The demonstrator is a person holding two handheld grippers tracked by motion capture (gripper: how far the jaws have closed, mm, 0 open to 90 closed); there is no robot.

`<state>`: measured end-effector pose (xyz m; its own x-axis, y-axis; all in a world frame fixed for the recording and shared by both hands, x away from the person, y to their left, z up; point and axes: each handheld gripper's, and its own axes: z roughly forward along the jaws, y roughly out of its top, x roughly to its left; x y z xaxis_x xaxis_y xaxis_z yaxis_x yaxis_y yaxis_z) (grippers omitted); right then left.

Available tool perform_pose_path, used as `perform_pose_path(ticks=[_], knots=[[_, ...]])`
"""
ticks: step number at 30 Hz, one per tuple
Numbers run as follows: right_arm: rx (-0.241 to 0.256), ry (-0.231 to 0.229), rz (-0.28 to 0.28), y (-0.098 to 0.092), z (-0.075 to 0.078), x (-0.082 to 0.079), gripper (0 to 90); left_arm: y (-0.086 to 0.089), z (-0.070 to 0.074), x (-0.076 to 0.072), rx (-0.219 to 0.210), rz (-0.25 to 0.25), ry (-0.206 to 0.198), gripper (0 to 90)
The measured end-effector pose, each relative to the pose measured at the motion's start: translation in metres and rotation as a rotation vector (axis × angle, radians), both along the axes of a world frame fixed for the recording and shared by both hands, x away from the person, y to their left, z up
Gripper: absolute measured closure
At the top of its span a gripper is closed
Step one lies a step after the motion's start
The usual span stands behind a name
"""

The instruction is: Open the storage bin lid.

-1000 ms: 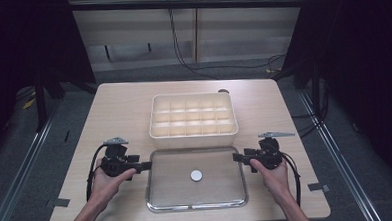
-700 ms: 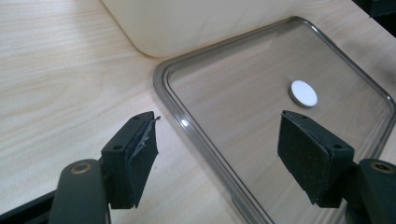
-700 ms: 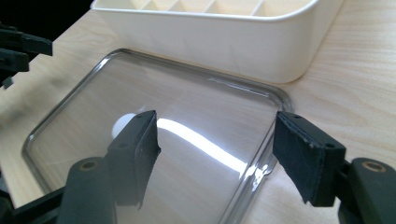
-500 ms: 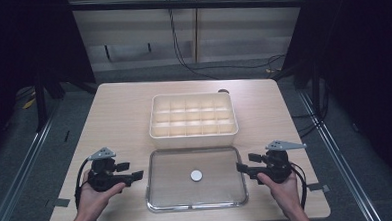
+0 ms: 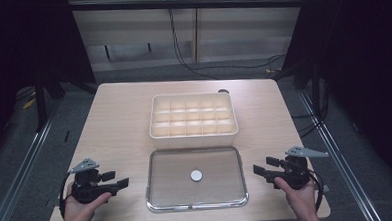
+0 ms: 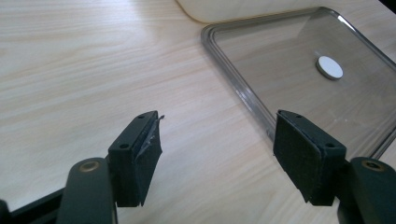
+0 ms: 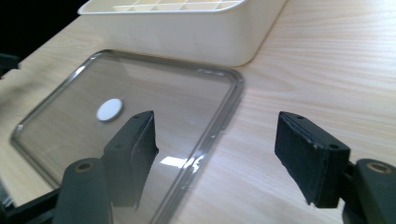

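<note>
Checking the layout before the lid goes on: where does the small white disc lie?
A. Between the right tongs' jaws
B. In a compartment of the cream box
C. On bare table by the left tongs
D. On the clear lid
D: the white disc rests near the middle of the clear lid, in front of the cream box.

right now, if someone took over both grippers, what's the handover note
Left gripper: open, holds nothing, over bare table left of the clear lid.
Right gripper: open, holds nothing, just right of the lid's right edge.
Clear lid lies flat on the table, a white round knob at its centre. The cream compartment box sits uncovered just behind it.
Done: nothing gripped, lid not on the box.
Left, probably: take the lid by both side edges, lift it and set it on the box.
</note>
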<state>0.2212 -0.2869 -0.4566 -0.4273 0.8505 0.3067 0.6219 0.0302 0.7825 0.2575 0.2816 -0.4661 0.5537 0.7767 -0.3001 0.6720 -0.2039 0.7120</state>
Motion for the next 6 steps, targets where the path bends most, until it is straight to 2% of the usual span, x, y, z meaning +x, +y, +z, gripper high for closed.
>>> perform_pose_path(ticks=[2, 3, 6], knots=[[-0.001, 0.002, -0.024, -0.004, -0.004, 0.002, 29.0, 0.005, 0.001, 0.000, -0.042, 0.034, 0.007, 32.0], [0.003, 0.006, -0.039, -0.007, -0.008, 0.002, 28.9, 0.004, 0.003, 0.000, -0.029, 0.043, -0.013, 32.0], [0.004, 0.025, -0.045, -0.012, -0.013, 0.004, 28.5, 0.000, 0.003, 0.001, -0.026, 0.024, -0.025, 31.9]])
